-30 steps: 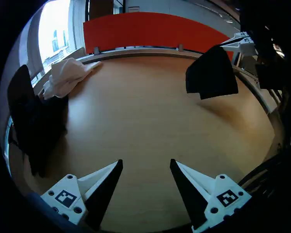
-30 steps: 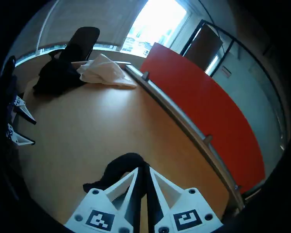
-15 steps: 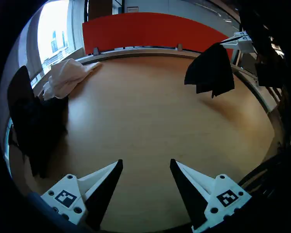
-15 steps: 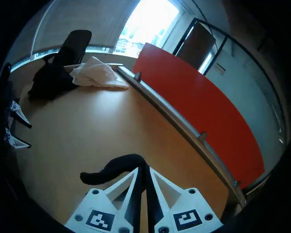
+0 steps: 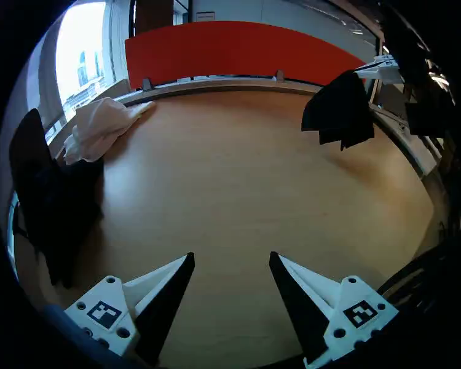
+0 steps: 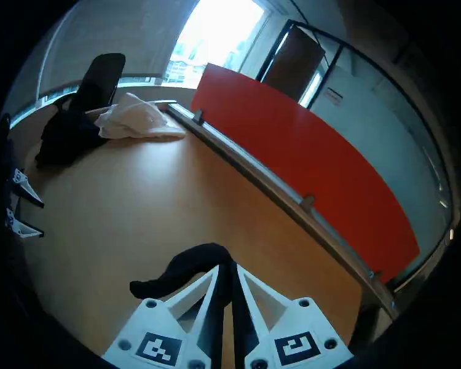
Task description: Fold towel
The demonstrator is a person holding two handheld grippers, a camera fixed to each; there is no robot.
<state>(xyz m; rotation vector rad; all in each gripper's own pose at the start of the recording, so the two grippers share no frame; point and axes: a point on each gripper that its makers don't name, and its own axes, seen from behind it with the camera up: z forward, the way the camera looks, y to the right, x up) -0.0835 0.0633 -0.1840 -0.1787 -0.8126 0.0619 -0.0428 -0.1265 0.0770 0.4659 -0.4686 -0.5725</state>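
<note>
A black towel [image 5: 340,111] hangs above the wooden table [image 5: 230,172] at the far right of the left gripper view, pinched by my right gripper [image 5: 378,66]. In the right gripper view that towel [image 6: 184,267] bunches just past my right gripper [image 6: 228,277], whose fingers are shut on it. My left gripper [image 5: 230,261] stands open near the table's front edge, nothing between its fingers. It also shows small at the far left of the right gripper view, the left gripper [image 6: 27,209].
A crumpled white cloth [image 5: 98,123] lies at the table's far left, beside a dark pile [image 5: 55,197] and a black chair [image 6: 101,74]. A red partition [image 5: 236,46] runs along the table's far edge. Windows stand behind.
The right gripper has moved the hanging black towel slightly up and to the right; the towel has bunched narrower. The left gripper has stayed where it was, open.
</note>
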